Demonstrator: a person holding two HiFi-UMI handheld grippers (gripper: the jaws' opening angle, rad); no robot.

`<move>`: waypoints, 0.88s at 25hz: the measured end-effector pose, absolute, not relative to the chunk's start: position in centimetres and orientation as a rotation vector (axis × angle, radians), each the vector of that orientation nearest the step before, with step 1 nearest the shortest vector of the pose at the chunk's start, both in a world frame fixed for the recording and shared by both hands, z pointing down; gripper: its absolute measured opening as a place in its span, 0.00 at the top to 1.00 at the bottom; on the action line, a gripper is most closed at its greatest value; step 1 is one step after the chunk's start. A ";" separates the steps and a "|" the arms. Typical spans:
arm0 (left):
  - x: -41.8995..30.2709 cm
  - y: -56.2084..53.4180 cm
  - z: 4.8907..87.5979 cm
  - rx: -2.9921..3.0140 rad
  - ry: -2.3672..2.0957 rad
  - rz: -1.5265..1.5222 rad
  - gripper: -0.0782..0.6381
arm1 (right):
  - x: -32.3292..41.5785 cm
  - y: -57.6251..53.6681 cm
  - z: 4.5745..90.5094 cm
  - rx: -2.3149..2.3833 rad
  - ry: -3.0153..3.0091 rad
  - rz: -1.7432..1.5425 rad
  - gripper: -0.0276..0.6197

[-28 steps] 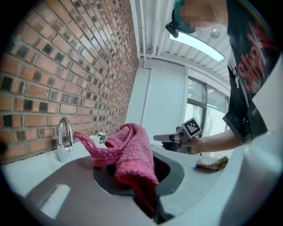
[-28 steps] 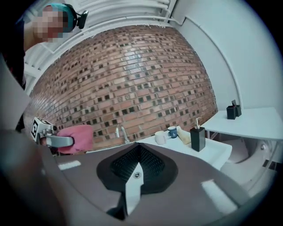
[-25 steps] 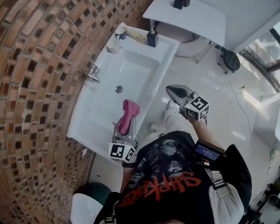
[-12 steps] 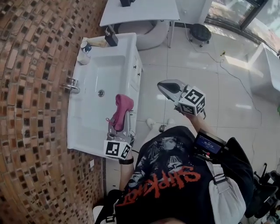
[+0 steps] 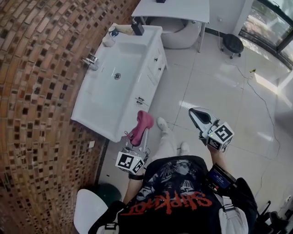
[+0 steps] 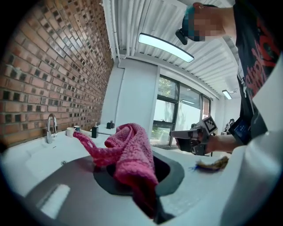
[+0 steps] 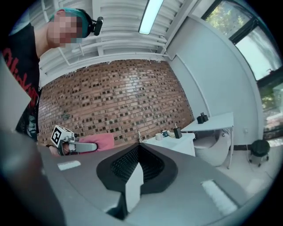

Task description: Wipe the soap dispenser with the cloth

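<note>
The cloth [image 5: 142,124] is a pink, nubbly knit, bunched into soft folds; the left gripper [image 5: 140,137] has its jaws clenched on it, one loose loop straying toward 9 o'clock in the left gripper view. In the head view the cloth's long axis runs along the gripper toward 12 o'clock. The right gripper [image 5: 195,114], smooth grey with ribbed black pads, lies at 2 o'clock from the left one; its jaws are pressed together on nothing.

The soap dispenser [image 5: 137,28] is a small dark, square-sided pump bottle; it stands upright, long axis vertical, on the far corner of the sink [image 5: 98,117], at 12 o'clock from the left gripper and well apart from both grippers. Which way its spout points cannot be told.

The sink is a glossy white rectangular basin on a cabinet; a curved chrome faucet [image 5: 90,60] sits on its 9 o'clock rim, hard against the rough brick wall [image 5: 36,91]; a pale cup [image 5: 109,39] stands near the dispenser at its 8 o'clock. The sink's near edge lies just at 10 o'clock of the cloth; shiny pale floor tiles [image 5: 215,87] spread open from 12 to 3 o'clock, bounded by a white table [image 5: 183,9] and a dark round stool [image 5: 232,43].
</note>
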State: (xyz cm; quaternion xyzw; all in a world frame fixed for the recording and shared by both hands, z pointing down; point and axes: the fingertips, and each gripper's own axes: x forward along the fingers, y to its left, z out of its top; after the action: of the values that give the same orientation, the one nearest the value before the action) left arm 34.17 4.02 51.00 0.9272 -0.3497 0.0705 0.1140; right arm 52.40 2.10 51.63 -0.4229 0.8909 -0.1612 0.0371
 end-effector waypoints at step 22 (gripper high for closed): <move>25.6 8.5 50.1 2.872 -0.691 0.135 0.82 | 42.8 11.1 49.2 -1.607 2.634 -0.498 0.95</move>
State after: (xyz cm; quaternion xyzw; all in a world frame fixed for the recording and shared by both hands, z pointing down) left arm 25.64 8.52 50.07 0.9671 -0.2327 0.0454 0.0923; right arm 42.76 11.09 49.24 -0.5142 0.8427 -0.1595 0.0081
